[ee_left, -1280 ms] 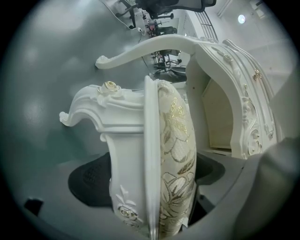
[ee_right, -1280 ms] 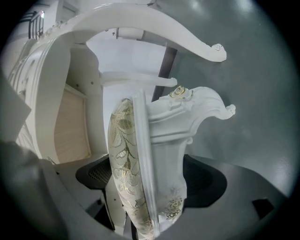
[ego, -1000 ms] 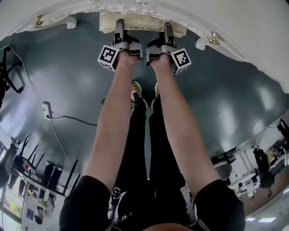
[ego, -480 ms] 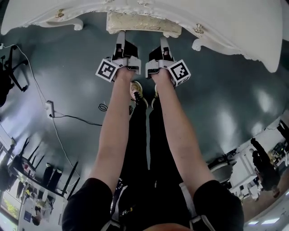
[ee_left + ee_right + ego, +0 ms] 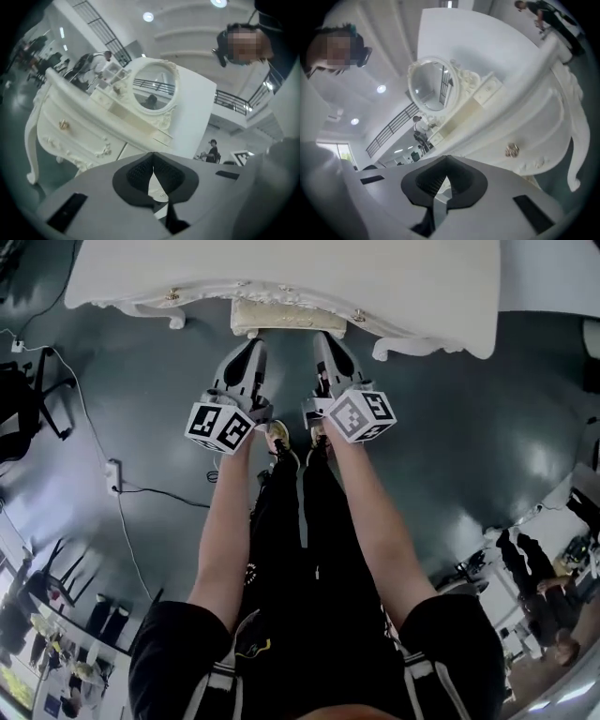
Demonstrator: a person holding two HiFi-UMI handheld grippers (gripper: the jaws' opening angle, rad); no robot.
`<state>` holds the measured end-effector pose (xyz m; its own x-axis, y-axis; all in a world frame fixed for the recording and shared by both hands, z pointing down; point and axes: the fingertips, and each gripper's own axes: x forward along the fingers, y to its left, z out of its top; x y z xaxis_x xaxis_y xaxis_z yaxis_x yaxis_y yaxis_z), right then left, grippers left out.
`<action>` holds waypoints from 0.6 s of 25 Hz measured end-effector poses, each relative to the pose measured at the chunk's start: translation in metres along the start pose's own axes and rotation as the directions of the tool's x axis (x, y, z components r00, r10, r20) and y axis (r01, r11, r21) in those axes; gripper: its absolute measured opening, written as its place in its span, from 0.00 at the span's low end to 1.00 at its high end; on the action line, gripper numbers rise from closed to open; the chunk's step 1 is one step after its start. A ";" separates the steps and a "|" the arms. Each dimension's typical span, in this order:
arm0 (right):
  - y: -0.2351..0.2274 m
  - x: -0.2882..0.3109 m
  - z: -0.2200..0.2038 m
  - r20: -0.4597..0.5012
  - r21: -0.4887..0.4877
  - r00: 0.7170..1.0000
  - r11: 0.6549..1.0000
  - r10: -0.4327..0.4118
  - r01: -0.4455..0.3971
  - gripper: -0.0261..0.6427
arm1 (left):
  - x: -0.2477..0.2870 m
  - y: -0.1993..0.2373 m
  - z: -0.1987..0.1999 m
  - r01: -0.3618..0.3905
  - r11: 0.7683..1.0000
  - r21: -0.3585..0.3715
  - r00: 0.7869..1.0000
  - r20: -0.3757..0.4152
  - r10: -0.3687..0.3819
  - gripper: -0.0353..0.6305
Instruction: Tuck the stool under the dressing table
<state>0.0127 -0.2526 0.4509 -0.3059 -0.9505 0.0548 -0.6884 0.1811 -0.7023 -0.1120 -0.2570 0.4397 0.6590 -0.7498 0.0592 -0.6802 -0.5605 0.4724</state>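
Observation:
The white dressing table (image 5: pixel 281 268) spans the top of the head view. The cream cushioned stool (image 5: pixel 288 317) sits at its front edge, partly under the top. My left gripper (image 5: pixel 256 345) and right gripper (image 5: pixel 322 339) hang side by side in the air in front of the stool, apart from it. Both have just been closing and are now shut with nothing between the pads. The left gripper (image 5: pixel 152 161) faces the table's oval mirror (image 5: pixel 152 89) and carved drawers. The right gripper (image 5: pixel 445 171) faces the mirror (image 5: pixel 429 86) and a gold knob (image 5: pixel 512 150).
The person's shoes (image 5: pixel 278 435) stand on the teal floor just behind the grippers. A power strip with its cable (image 5: pixel 114 474) lies at the left, beside a black chair (image 5: pixel 28 409). People stand at the far right (image 5: pixel 534 587).
Both grippers have left the stool's edge, risen and rolled, and their jaws have shut. The table and stool now look smaller and farther below.

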 end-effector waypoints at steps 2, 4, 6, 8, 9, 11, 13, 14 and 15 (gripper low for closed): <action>0.033 -0.005 0.028 -0.011 -0.113 1.000 0.993 0.025 -0.026 0.07 | -0.005 -0.025 0.030 0.019 0.994 0.109 1.000 -0.022 -0.017 0.08; 0.066 -0.012 0.056 -0.020 -0.222 0.998 0.973 0.052 -0.055 0.07 | -0.009 -0.051 0.058 0.050 0.979 0.197 0.998 -0.046 -0.042 0.08; 0.099 -0.019 0.085 -0.021 -0.318 0.996 0.944 0.083 -0.085 0.07 | -0.011 -0.077 0.085 0.086 0.957 0.276 0.995 -0.068 -0.069 0.08; 0.130 -0.024 0.114 -0.020 -0.404 0.993 0.908 0.114 -0.112 0.07 | -0.012 -0.100 0.114 0.113 0.931 0.346 0.993 -0.078 -0.092 0.08; 0.145 -0.028 0.127 -0.020 -0.445 0.992 0.887 0.127 -0.123 0.07 | -0.013 -0.112 0.128 0.126 0.917 0.379 0.991 -0.080 -0.104 0.08; 0.175 -0.039 0.150 -0.022 -0.520 0.989 0.843 0.147 -0.137 0.07 | -0.018 -0.138 0.155 0.152 0.889 0.432 0.988 -0.085 -0.128 0.08; 0.203 -0.049 0.170 -0.024 -0.589 0.986 0.794 0.168 -0.150 0.07 | -0.023 -0.160 0.183 0.170 0.866 0.471 0.986 -0.082 -0.148 0.08; 0.217 -0.053 0.179 -0.026 -0.620 0.983 0.769 0.181 -0.158 0.07 | -0.026 -0.171 0.196 0.175 0.853 0.492 0.984 -0.077 -0.158 0.08; 0.230 -0.058 0.186 -0.030 -0.647 0.981 0.744 0.194 -0.167 0.07 | -0.029 -0.180 0.208 0.179 0.838 0.516 0.983 -0.071 -0.167 0.08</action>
<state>-0.0057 -0.2031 0.1542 -0.4531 -0.8894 -0.0607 -0.8867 0.4566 -0.0727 -0.0754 -0.2071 0.1696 0.7842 -0.6190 0.0422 -0.6173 -0.7853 -0.0476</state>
